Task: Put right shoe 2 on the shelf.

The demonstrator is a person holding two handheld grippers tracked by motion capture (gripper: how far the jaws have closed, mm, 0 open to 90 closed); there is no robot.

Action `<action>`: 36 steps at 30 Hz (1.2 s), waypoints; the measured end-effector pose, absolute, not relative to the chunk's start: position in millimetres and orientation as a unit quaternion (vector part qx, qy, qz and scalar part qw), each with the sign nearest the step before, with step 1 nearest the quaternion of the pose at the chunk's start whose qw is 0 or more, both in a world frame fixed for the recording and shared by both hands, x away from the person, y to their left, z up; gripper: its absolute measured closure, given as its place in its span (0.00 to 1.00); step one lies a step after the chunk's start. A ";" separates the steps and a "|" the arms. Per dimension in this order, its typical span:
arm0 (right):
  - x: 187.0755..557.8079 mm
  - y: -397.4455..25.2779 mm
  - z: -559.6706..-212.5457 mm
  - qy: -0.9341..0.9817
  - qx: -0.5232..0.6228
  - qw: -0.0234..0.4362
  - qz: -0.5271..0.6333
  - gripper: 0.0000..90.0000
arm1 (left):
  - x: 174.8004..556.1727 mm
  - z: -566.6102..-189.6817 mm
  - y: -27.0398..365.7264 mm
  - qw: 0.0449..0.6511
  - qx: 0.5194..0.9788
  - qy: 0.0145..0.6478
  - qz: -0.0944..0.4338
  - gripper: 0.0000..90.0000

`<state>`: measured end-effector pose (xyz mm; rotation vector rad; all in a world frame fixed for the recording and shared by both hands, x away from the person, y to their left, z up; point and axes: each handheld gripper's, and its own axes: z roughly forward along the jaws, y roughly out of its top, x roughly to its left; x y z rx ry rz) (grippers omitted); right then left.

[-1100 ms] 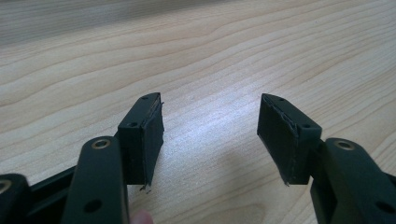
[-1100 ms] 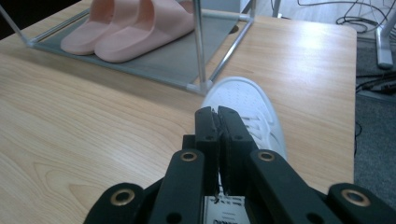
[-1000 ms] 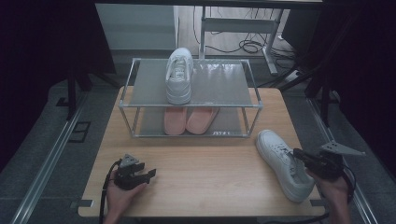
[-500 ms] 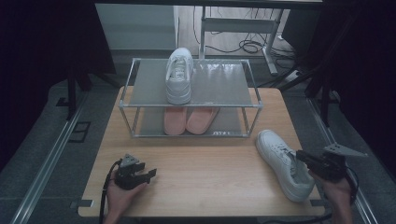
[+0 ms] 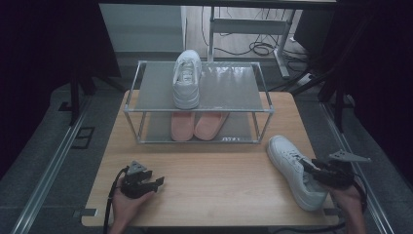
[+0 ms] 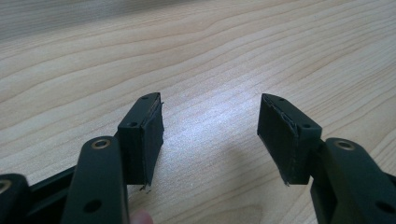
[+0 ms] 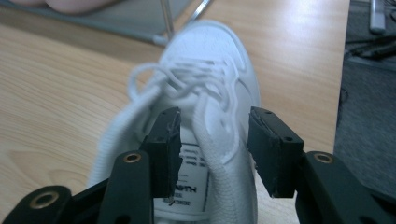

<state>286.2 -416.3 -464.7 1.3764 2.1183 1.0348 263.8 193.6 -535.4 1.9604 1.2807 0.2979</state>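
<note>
One white sneaker (image 5: 187,78) already sits atop the rack (image 5: 131,109); its mate (image 5: 293,169) lies at the bench's right edge, the right gripper (image 7: 214,140) straddling its collar, fingers apart, ungripped; left gripper (image 6: 210,135) idles open, empty
</note>
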 end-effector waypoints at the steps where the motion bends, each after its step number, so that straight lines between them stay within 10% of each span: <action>1: 287.5 -416.2 -467.0 0.761 0.495 0.205 0.365 0.60 | 263.9 -535.5 193.7 0.380 0.768 0.502 0.116 0.45; 36: 292.7 -419.1 -481.2 0.729 0.532 0.215 0.374 0.90 | 264.0 -535.2 194.8 0.381 0.768 0.501 0.119 0.45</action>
